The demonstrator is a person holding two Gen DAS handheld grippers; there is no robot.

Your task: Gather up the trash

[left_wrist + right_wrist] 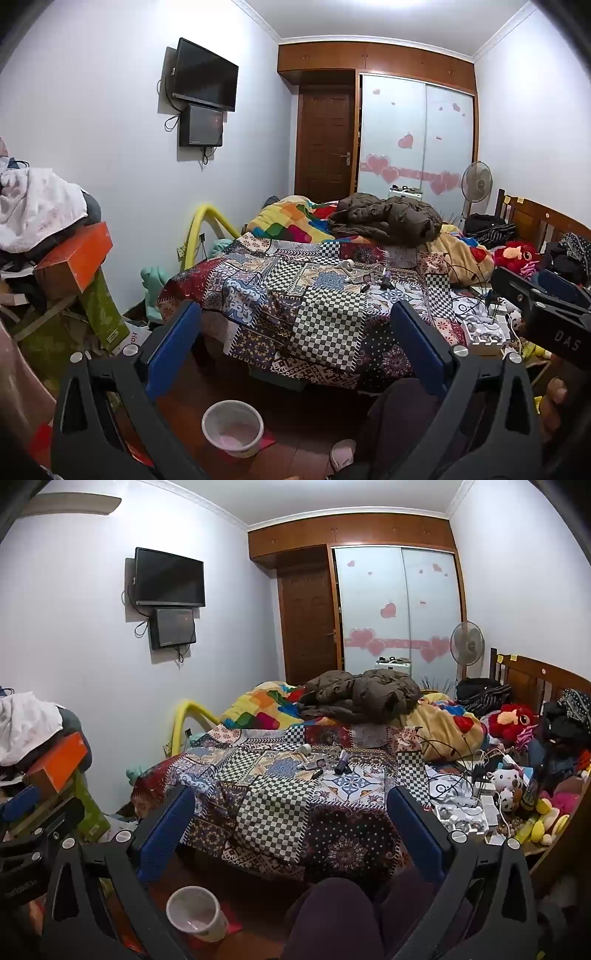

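My left hand-held gripper (295, 354): jaws wide apart, holding nothing. My right hand-held gripper (291, 834): same, nothing held. Floor below: white bin (197, 918), upright, at foot of bed (295, 805). Mid-bed, on patchwork quilt (317, 317): small scattered litter (317, 762), well apart from both grippers. Judgement: reach in low, take one piece per grasp, avoid snagging quilt or cables (458, 757). Far: wardrobe (399, 609).

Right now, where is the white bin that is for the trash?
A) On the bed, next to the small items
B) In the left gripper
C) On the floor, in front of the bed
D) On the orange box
C: the white bin stands upright on the dark floor, nearer than the patchwork bed, and both grippers are open and empty.
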